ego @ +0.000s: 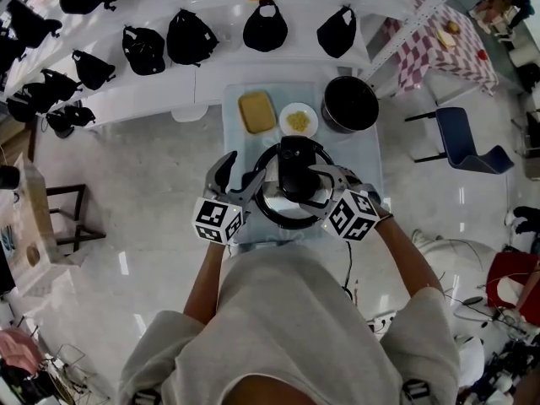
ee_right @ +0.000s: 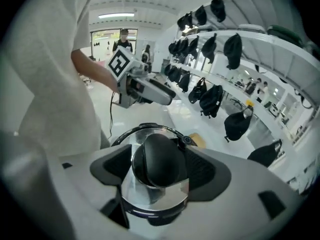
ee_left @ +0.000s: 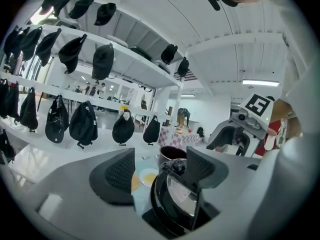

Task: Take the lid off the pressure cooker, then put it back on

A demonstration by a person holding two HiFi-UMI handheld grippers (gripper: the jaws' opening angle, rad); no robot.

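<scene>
The right gripper (ee_right: 159, 166) is clenched on the black knob (ee_right: 157, 159) of the lid (ego: 278, 202), which is over the near half of the desk (ego: 371, 154). The pressure cooker pot (ego: 349, 104) stands uncovered at the lid's 1 o'clock. The left gripper (ee_left: 160, 169) is released, its jaws apart about the lid's rim at 9 o'clock.

Bright, even overhead light glares off the glossy floor (ego: 126, 264); gripper views bulge, corners black.

You stand on a glossy pale floor (ego: 143, 192), facing long white shelves (ego: 126, 99) hung with black bags (ego: 191, 37), with a dark stool (ego: 84, 213) to your left, a blue chair (ego: 457, 132) and a checked-cloth table (ego: 422, 70) to your right, and a strip light (ee_left: 259, 83) on the white ceiling overhead.
</scene>
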